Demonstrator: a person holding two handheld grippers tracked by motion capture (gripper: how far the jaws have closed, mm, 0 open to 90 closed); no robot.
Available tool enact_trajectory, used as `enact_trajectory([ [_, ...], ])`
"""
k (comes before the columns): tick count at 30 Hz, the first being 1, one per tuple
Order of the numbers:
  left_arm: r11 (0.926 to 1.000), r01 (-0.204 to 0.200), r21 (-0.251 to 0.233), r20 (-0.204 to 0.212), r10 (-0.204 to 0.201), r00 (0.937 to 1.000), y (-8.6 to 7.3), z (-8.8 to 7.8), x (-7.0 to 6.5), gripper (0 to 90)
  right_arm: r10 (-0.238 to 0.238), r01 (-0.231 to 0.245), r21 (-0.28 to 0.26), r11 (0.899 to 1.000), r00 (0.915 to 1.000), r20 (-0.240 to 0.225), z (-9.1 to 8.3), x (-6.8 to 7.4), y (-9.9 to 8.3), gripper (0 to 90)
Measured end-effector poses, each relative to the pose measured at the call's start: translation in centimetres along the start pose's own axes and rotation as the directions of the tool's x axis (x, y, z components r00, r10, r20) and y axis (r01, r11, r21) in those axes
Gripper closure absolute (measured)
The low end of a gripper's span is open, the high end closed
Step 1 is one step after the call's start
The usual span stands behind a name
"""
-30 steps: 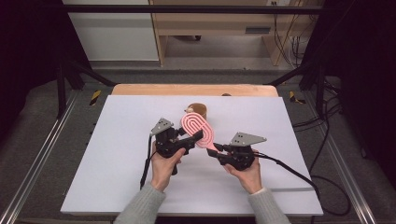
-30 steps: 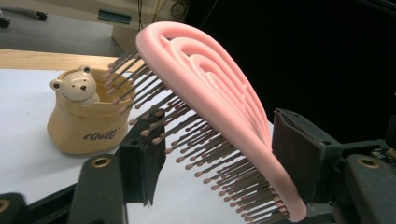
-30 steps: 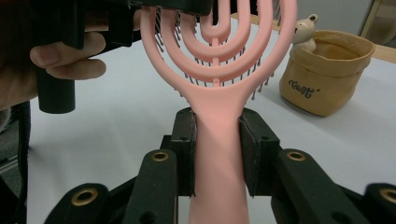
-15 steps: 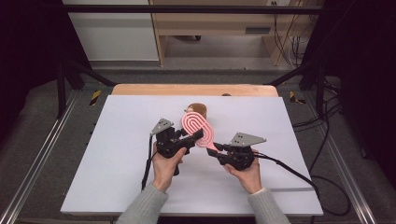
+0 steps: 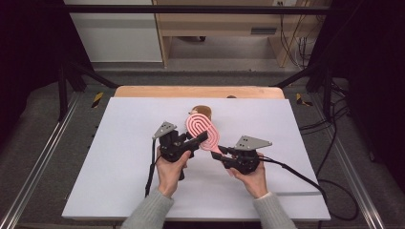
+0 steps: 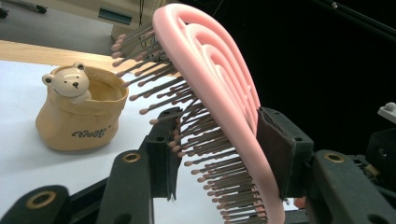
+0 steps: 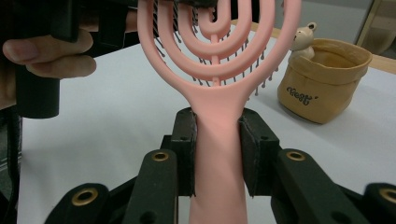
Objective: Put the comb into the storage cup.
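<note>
Two hand-held grippers on one pink hairbrush (image 5: 203, 131), lifted over the white counter (image 5: 119, 162).
Right hand-held gripper (image 7: 217, 140) clamps the handle; left hand-held gripper (image 6: 219, 154) pinches the head, bristle side and back. Gripper views show the bear pouch (image 6: 79, 112); high view has it mostly hidden behind the brush.

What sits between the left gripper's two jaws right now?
The pink brush's head: in the left gripper view, one pad of the left gripper presses its smooth back while the other sits among the bristles.
</note>
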State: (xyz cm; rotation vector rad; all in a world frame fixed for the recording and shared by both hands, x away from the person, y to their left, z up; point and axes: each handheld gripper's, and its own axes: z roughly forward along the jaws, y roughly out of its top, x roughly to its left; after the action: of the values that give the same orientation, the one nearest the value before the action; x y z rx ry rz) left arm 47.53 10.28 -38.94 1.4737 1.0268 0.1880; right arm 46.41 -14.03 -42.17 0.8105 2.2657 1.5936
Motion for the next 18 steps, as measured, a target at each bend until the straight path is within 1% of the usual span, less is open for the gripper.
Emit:
enact_trajectory([
  [6,1.0000,0.008,-0.004,0.012,-0.008,0.9999,-0.01,-0.10,-0.25,54.3,0.002,-0.002,0.001,1.000,1.0000,-0.004,0.02,0.00,-0.01,70.4],
  [18,0.9999,-0.002,-0.012,0.046,0.003,0.9989,0.02,-0.14,-0.83,59.1,0.004,-0.004,0.004,1.000,1.0000,-0.009,0.07,0.01,-0.04,70.7],
])
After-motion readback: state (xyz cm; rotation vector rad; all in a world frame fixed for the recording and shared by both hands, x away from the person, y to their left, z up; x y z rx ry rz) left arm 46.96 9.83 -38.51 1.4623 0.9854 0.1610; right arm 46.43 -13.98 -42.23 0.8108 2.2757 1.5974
